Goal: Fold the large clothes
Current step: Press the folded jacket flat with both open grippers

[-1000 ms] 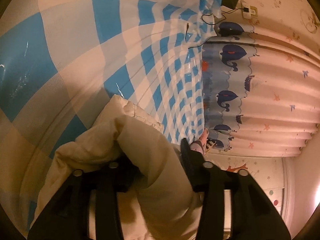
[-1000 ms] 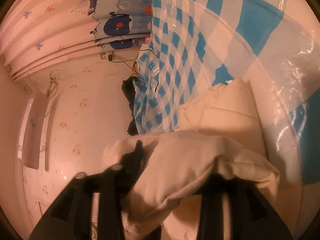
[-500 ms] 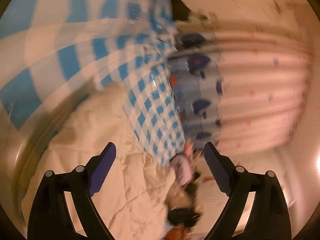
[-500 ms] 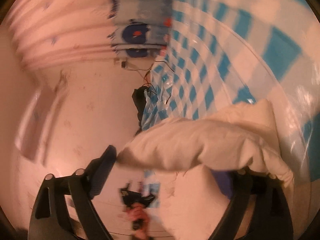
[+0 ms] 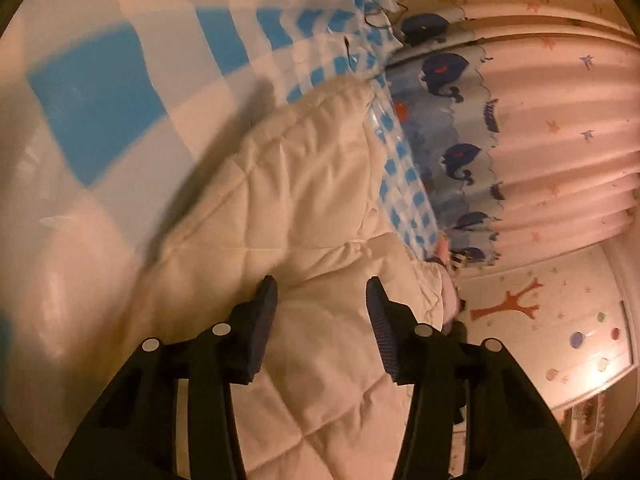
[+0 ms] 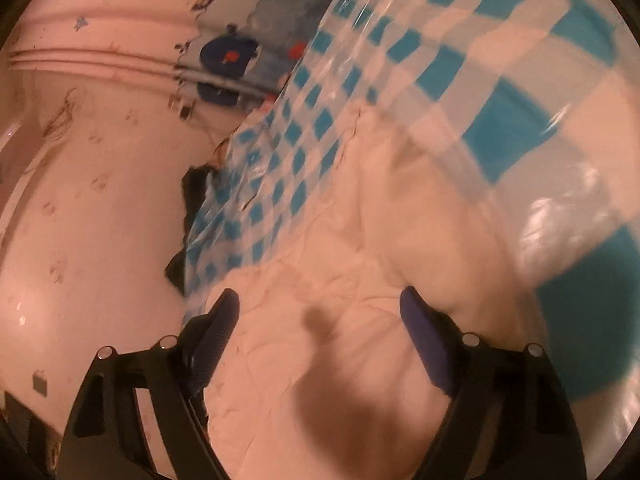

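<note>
Left wrist view: cream quilted garment [image 5: 288,216] lies in a padded heap on the bench, one flap doubled over the layer beneath; the fold edge runs across just ahead of the left tongs [image 5: 322,296]. These tongs hang above the fabric with fingers apart, nothing between them. Judgement: open and low so they can take a fresh edge.

Right wrist view: same garment [image 6: 400,240] fills the lower centre, stitched panels visible, some motion blur. Right tongs [image 6: 320,312] are likewise spread wide and empty; a soft shadow falls on the cloth beneath them, so they look close to it, contact not confirmed.

Bench covering: glossy blue-and-white checked cloth [image 5: 100,92], garment resting near its edge. Slick surface likely lets the bulky fabric slide when pulled.

Beyond the bench edge: pink curtain [image 5: 560,140] with a whale-print border, and a decorated wall [image 6: 80,200].

Judgement: fold partly made; bulk may spring back open if not pressed flat.
</note>
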### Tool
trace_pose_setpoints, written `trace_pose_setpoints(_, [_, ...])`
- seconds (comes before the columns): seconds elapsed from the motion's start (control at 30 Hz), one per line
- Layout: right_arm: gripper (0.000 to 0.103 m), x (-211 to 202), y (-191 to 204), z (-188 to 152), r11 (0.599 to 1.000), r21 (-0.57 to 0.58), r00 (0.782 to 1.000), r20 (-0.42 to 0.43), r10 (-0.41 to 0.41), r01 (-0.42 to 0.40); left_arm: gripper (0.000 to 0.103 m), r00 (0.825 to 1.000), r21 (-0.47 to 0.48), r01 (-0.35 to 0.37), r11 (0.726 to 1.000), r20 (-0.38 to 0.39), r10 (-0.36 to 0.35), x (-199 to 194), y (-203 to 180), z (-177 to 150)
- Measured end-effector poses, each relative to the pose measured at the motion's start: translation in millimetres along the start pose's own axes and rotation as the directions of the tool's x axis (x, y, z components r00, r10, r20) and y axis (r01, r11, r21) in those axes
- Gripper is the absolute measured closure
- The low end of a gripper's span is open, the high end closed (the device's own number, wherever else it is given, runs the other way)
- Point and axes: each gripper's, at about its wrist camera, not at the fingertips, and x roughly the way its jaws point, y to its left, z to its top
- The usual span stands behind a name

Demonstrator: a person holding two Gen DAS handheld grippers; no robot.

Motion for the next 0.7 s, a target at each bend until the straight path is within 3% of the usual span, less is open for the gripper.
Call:
trace_pose_setpoints(0.03, [0.020, -4, 8, 0, 0.999, -0.025, 1.000, 0.014, -0.026, 0.026, 0.047, 0.999, 0.040, -0.037, 0.998, 0.028, 0.036, -6, -13, -1])
trace_pose_setpoints(0.13, [0.013, -3, 55, 2, 0.982, -0.171, 0.996, 0.055, -0.073, 0.081, 0.039, 0.998, 0.234, -0.025, 0.972, 0.053, 0.012, -5, -81, -8])
trace_pose_setpoints(0.2, [0.010, 11, 85, 3, 0.956, -0.262, 0.991, 0.054, -0.118, 0.129, 0.031, 0.999, 0.364, -0.024, 0.931, 0.043, 0.009, 16, -125, -17])
trace_pose_setpoints(0.27, [0.010, 41, 113, 0, 0.901, -0.377, 0.975, 0.043, -0.217, 0.217, 0.030, 0.999, 0.479, -0.034, 0.877, 0.016, 0.030, 49, -164, -30])
trace_pose_setpoints(0.3, [0.010, 60, 124, -4, 0.857, -0.440, 0.958, 0.032, -0.284, 0.268, 0.030, 0.999, 0.527, -0.036, 0.849, -0.008, 0.047, 70, -178, -37])
trace_pose_setpoints(0.33, [0.010, 84, 134, -12, 0.782, -0.529, 0.928, 0.032, -0.370, 0.330, 0.030, 0.997, 0.560, -0.051, 0.827, -0.015, 0.072, 88, -188, -40])
trace_pose_setpoints(0.37, [0.009, 105, 138, -21, 0.702, -0.601, 0.892, 0.041, -0.450, 0.382, 0.030, 0.991, 0.611, -0.098, 0.785, -0.010, 0.131, 110, -196, -47])
trace_pose_setpoints(0.4, [0.007, 132, 131, -30, 0.613, -0.658, 0.828, 0.029, -0.560, 0.438, 0.030, 0.981, 0.641, -0.141, 0.754, -0.010, 0.192, 129, -196, -52])
trace_pose_setpoints(0.43, [0.007, 145, 115, -36, 0.586, -0.672, 0.791, -0.001, -0.612, 0.453, 0.030, 0.960, 0.648, -0.203, 0.734, -0.017, 0.280, 153, -186, -52])
trace_pose_setpoints(0.47, [0.007, 151, 97, -36, 0.621, -0.643, 0.789, -0.042, -0.613, 0.448, 0.030, 0.943, 0.627, -0.245, 0.739, -0.022, 0.332, 164, -172, -48])
trace_pose_setpoints(0.5, [0.007, 146, 86, -32, 0.672, -0.597, 0.812, -0.058, -0.580, 0.438, 0.031, 0.933, 0.587, -0.270, 0.764, -0.037, 0.358, 173, -153, -41])
trace_pose_setpoints(0.53, [0.007, 141, 79, -28, 0.707, -0.566, 0.827, -0.073, -0.557, 0.425, 0.036, 0.937, 0.531, -0.261, 0.806, -0.061, 0.343, 176, -135, -33])
trace_pose_setpoints(0.57, [0.007, 136, 75, -25, 0.737, -0.537, 0.842, -0.088, -0.532, 0.410, 0.040, 0.942, 0.497, -0.254, 0.830, -0.068, 0.329, 174, -125, -30])
trace_pose_setpoints(0.63, [0.007, 135, 74, -28, 0.733, -0.543, 0.837, -0.097, -0.538, 0.409, 0.044, 0.942, 0.476, -0.259, 0.841, -0.069, 0.330, 167, -123, -28])
trace_pose_setpoints(0.7, [0.007, 130, 88, -32, 0.696, -0.574, 0.825, -0.060, -0.562, 0.433, 0.043, 0.938, 0.500, -0.289, 0.816, -0.024, 0.346, 150, -140, -29])
